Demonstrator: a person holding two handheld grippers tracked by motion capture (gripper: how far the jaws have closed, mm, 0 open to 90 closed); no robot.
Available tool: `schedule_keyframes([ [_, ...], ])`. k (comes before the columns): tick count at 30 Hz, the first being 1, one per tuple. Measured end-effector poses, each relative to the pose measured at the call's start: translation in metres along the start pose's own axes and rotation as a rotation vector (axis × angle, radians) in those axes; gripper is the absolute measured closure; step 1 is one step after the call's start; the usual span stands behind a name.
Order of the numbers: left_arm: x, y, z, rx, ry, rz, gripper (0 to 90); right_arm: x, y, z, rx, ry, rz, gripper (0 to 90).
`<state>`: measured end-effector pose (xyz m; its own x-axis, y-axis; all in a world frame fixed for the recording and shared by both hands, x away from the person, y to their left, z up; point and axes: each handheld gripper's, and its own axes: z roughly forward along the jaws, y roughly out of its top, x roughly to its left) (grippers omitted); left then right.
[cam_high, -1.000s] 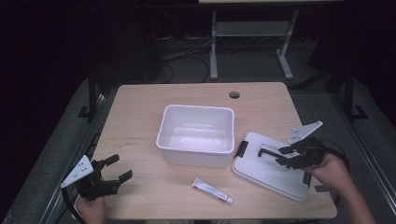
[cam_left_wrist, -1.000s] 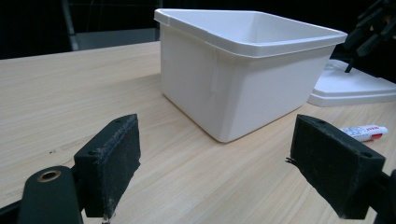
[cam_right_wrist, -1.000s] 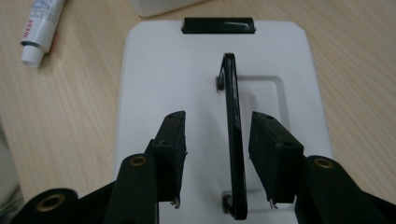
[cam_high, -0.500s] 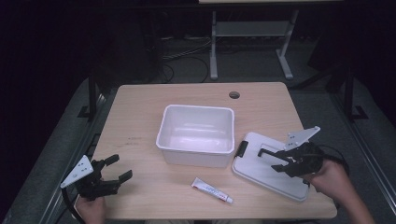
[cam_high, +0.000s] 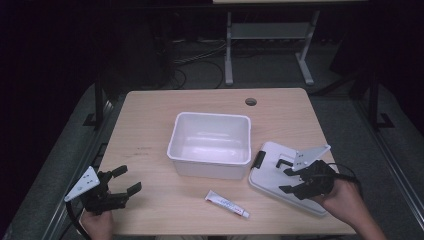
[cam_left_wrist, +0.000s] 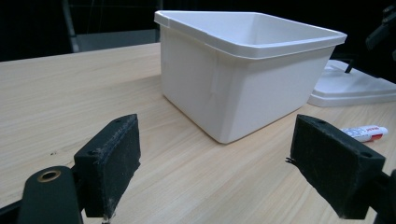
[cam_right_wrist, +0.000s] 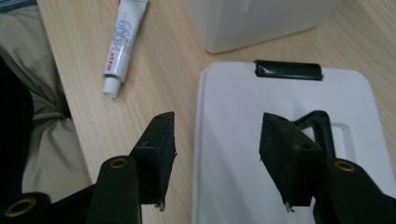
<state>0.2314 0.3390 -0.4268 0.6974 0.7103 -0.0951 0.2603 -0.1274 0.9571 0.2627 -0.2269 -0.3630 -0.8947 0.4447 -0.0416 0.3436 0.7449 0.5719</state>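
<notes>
Wood-grain table (cam_high: 150, 125) carries a white open bin (cam_high: 211, 144) at its middle, a white lid (cam_high: 280, 175) with a black handle lying flat to the bin's right, and a small white tube (cam_high: 227, 204) near the front edge between them. Right gripper (cam_high: 289, 176) hovers over the lid with its jaws spread apart and nothing between them; in the right gripper view one jaw stands over bare wood just beside the lid's edge, the other over the lid (cam_right_wrist: 280, 140) close to its black handle (cam_right_wrist: 322, 123), and the tube (cam_right_wrist: 123, 44) lies further off. Left gripper (cam_high: 126, 181) sits at the table's front left corner, jaws spread wide and empty, facing the bin (cam_left_wrist: 243, 70) from well apart.
</notes>
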Motion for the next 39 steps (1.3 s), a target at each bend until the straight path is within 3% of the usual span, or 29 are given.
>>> schedule_keyframes([
  [11, -0.001, 0.000, 0.000, -0.001, 0.001, 0.003, 15.7, 0.021, 0.010, 0.012, -0.003, 0.027, -0.051, 45.0],
  [28, 0.000, 0.000, 0.000, -0.002, -0.001, 0.001, 15.7, 0.042, 0.020, 0.044, -0.011, 0.095, -0.075, 45.5],
  [31, 0.000, 0.000, 0.000, 0.000, -0.001, 0.003, 15.7, 0.048, 0.027, 0.049, -0.002, 0.098, -0.107, 45.6],
  [39, 0.001, 0.000, -0.001, -0.005, -0.001, -0.004, 15.7, 0.053, 0.032, 0.062, -0.019, 0.132, -0.102, 45.9],
])
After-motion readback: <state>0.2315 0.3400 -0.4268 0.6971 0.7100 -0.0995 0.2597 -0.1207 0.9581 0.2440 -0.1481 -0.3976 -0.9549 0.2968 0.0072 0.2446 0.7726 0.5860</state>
